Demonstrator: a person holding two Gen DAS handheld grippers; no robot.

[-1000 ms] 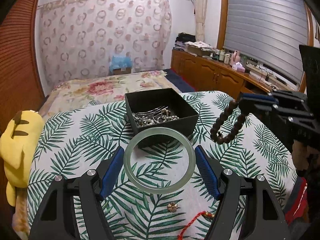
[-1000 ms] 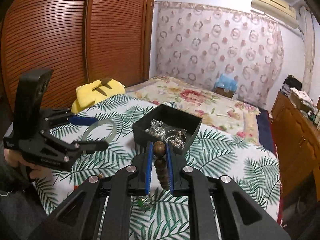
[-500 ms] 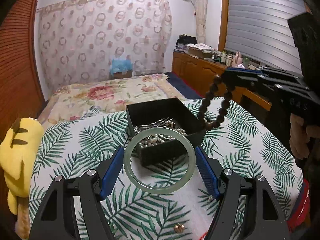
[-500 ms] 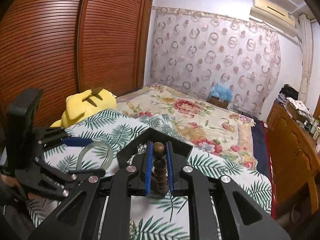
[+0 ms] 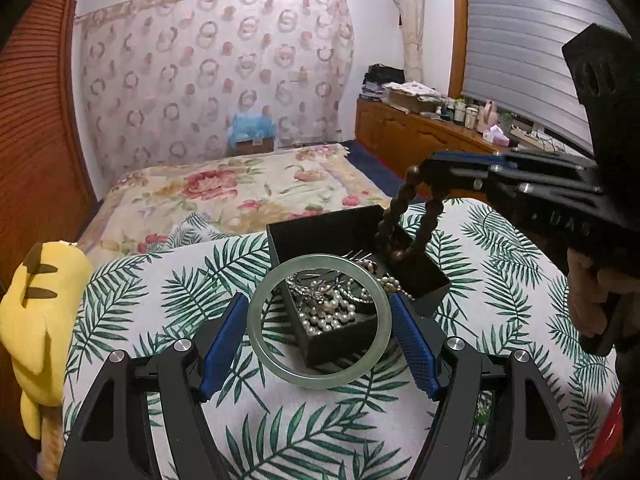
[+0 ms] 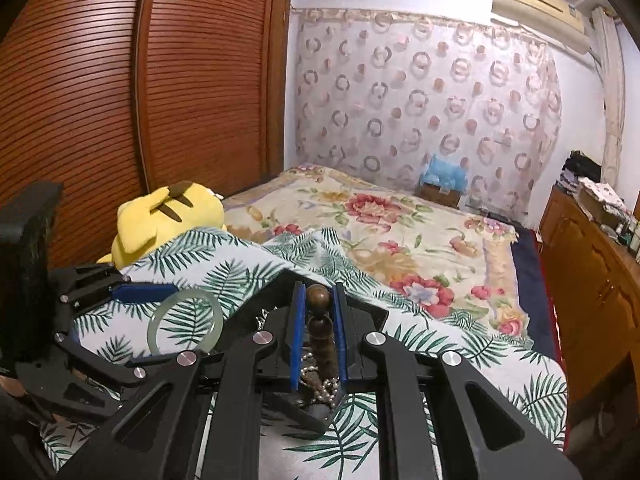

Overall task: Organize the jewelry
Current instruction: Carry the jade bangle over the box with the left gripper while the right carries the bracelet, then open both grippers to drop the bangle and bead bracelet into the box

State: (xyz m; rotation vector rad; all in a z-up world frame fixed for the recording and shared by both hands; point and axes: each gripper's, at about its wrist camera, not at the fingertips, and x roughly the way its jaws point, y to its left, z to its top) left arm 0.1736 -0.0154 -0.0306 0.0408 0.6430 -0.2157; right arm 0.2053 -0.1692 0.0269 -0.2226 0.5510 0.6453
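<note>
1. The black box (image 5: 360, 236) sits open toward the far edge of the table (image 5: 500, 272) with the palm-leaf cloth, and pearls (image 5: 332, 312) and silver pieces are heaped inside it.
2. The green bangle (image 5: 318, 378) is held across its width between the blue pads of the left gripper (image 5: 319, 338). The jaws stand wide, pressing on either side of the ring. The bangle hangs above the near corner of the box, so the pearls show through its hole.
3. The brown bead bracelet (image 5: 400, 216) hangs as a loop from the right gripper (image 6: 318, 338), whose jaws are almost fully closed on its top beads. The bottom of the loop hangs inside the box near its far right wall.
4. The only writing in view is raised lettering on the black body of the right gripper, and it is too blurred to read for sure.
5. A second ago the bangle hung over bare cloth on the near side of the box, and the bead bracelet hung over the cloth to the right of the box. Both have since come over the box, and both grips are unchanged.
6. A small stud and a red cord that lay on the cloth near the front edge a second ago are out of sight now.
7. A yellow plush toy (image 5: 36, 320) lies off the left edge of the table. A bed with a flowered cover (image 5: 224, 192) stretches away past the far edge.
8. A person's hand (image 5: 596, 296) grips the handle of the right gripper.
</note>
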